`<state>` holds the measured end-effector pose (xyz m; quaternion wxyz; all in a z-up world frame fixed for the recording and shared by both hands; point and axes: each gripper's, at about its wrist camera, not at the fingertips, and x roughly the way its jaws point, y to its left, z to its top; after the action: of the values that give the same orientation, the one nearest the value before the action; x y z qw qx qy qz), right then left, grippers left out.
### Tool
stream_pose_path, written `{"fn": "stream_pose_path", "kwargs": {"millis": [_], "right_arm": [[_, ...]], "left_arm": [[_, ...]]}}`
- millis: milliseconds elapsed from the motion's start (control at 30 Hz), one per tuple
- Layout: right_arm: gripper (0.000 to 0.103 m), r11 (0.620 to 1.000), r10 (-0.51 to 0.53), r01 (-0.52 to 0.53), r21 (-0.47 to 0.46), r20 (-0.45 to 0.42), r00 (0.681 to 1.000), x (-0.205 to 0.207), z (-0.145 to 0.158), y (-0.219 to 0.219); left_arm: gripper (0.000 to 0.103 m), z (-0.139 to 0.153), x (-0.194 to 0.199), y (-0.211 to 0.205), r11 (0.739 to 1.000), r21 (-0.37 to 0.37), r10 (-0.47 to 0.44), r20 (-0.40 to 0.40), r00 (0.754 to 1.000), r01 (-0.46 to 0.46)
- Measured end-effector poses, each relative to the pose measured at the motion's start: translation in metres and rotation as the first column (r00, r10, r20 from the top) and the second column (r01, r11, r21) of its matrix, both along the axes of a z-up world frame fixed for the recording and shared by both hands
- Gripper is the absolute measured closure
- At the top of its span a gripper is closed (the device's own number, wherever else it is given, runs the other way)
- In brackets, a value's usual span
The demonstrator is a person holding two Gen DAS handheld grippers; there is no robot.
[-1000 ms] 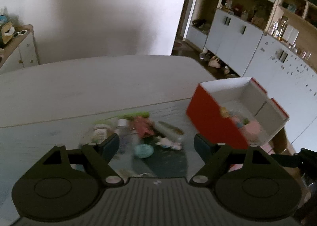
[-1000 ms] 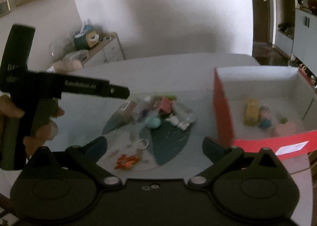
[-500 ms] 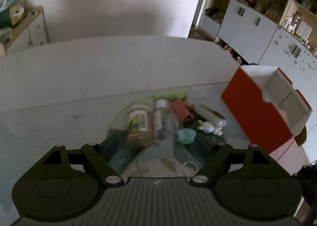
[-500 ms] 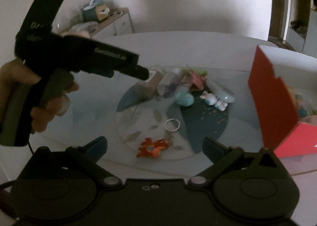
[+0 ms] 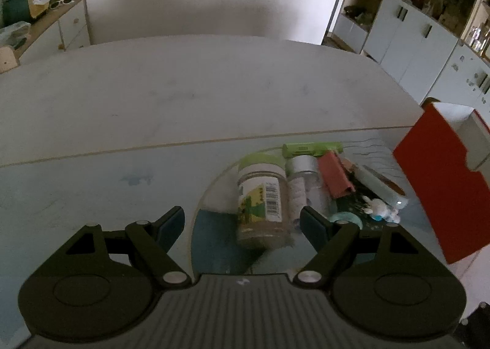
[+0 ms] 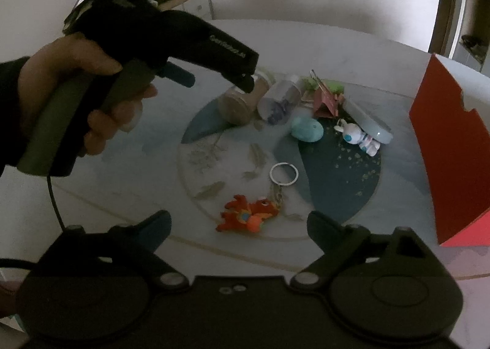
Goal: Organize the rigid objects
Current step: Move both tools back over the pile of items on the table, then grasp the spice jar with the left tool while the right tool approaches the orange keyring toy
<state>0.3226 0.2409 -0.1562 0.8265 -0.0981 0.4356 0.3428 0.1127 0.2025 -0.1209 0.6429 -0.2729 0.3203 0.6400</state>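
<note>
A pile of small objects lies on a round blue-and-white mat (image 6: 337, 183). A jar with a green lid (image 5: 263, 196) lies on its side, and my left gripper (image 5: 242, 220) is open around its near end without the pads pressing it. In the right wrist view the same left gripper (image 6: 214, 81) hangs over the jar (image 6: 242, 101), held by a hand (image 6: 76, 88). An orange dragon keychain (image 6: 248, 214) with its ring (image 6: 284, 174) lies just ahead between the fingers of my right gripper (image 6: 239, 220), whose jaws are closing but not touching it.
A red box (image 5: 435, 189) (image 6: 444, 150) stands at the right. Beside the jar lie a clear bottle (image 6: 280, 98), a pink folded piece (image 6: 326, 98), a green bar (image 5: 312, 149), a teal lump (image 6: 307, 129), a white bunny figure (image 6: 356, 136) and a clear tube (image 6: 367, 122).
Both grippers have come down and closer to the pile. The jar now lies between the left fingers, the keychain sits nearer the right ones, and the red box has slid to the right edge.
</note>
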Motion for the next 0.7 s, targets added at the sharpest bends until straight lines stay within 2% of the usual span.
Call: {"fn": "stream_pose_path", "kwargs": {"millis": [600, 700], "right_arm": [[0.022, 0.999, 0.004, -0.004, -0.037, -0.016, 1.0, 0.014, -0.02, 0.014], [0.028, 0.999, 0.009, -0.011, -0.039, -0.029, 1.0, 0.016, -0.024, 0.016]], "left_arm": [[0.021, -0.017, -0.003, 0.029, 0.999, -0.035, 0.005, -0.011, 1.0, -0.006], [0.022, -0.02, -0.003, 0.031, 0.999, -0.04, 0.007, -0.015, 1.0, -0.008]]}}
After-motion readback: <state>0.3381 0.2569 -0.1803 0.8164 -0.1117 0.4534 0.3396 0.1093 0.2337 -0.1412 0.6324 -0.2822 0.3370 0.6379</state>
